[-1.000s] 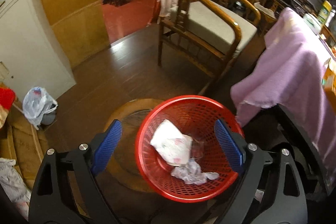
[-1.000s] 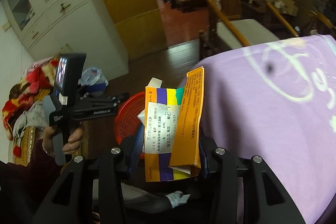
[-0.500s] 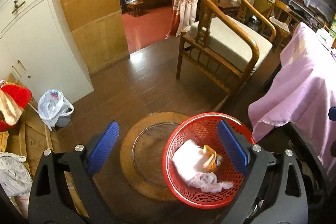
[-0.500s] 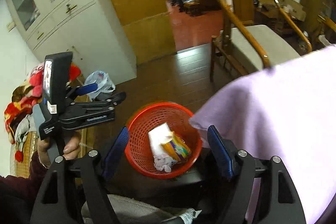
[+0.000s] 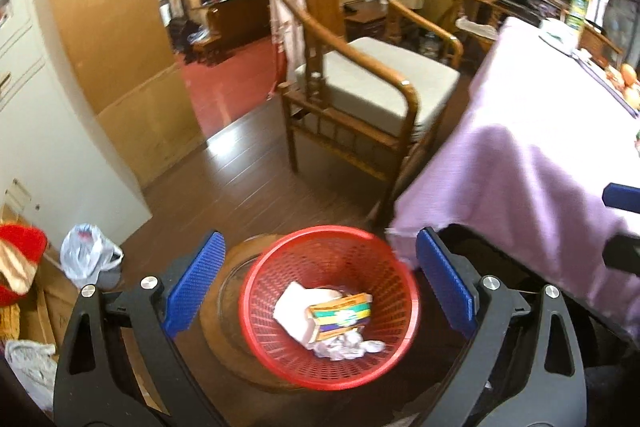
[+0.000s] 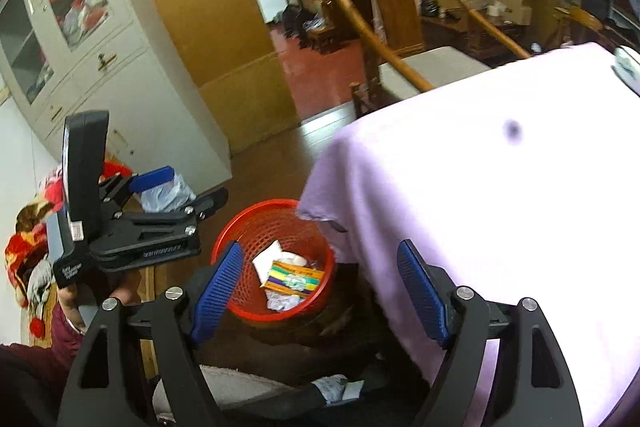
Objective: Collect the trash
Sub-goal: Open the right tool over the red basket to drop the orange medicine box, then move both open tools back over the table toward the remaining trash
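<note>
- Red plastic mesh is the landmark: the basket [image 5: 332,307] stands on the floor just beside the hanging corner of the purple tablecloth [image 5: 540,163].
- A second ago the right gripper [image 6: 320,297] pinched the orange and purple carton [image 6: 296,277] above the basket; now the carton lies inside it, on a white wrapper [image 5: 294,309] and crumpled tissue [image 5: 344,345].
- The right gripper's jaws have just been opening and now stand spread, nothing between them.
- The left gripper [image 5: 318,287] is spread wide and empty too, and has lifted away from the basket.
- Judged from this, the carton's drop is done; both hands are free for the next piece.
- A white scrap [image 6: 336,389] on the floor, on the near side of the basket, looks a likely candidate.
</note>
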`<state>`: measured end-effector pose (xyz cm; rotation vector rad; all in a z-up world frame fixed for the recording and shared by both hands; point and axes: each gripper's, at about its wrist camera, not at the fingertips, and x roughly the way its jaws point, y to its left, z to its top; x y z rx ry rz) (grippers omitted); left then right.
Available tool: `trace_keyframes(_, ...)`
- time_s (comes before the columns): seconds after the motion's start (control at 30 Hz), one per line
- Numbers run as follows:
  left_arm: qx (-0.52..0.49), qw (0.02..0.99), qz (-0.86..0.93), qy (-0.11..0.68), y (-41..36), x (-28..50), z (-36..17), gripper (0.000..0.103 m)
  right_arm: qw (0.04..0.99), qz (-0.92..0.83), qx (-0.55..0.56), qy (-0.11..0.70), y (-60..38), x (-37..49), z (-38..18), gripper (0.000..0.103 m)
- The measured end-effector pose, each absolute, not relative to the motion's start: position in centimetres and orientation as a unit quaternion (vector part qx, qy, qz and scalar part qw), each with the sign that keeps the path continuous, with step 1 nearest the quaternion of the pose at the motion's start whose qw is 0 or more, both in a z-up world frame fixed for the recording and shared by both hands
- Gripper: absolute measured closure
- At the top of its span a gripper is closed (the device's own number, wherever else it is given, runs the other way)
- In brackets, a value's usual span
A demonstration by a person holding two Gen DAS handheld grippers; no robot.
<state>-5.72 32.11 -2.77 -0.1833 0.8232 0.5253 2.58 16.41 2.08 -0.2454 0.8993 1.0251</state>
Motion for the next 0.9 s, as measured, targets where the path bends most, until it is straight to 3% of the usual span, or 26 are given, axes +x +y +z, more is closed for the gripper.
trace_keyframes(0.9,0.085,0.92,0.067,0.376,7.3,3.2,0.8,0.007,0.897,0.292,0.032,0.331,-11.0,5.1,3.9,0.015)
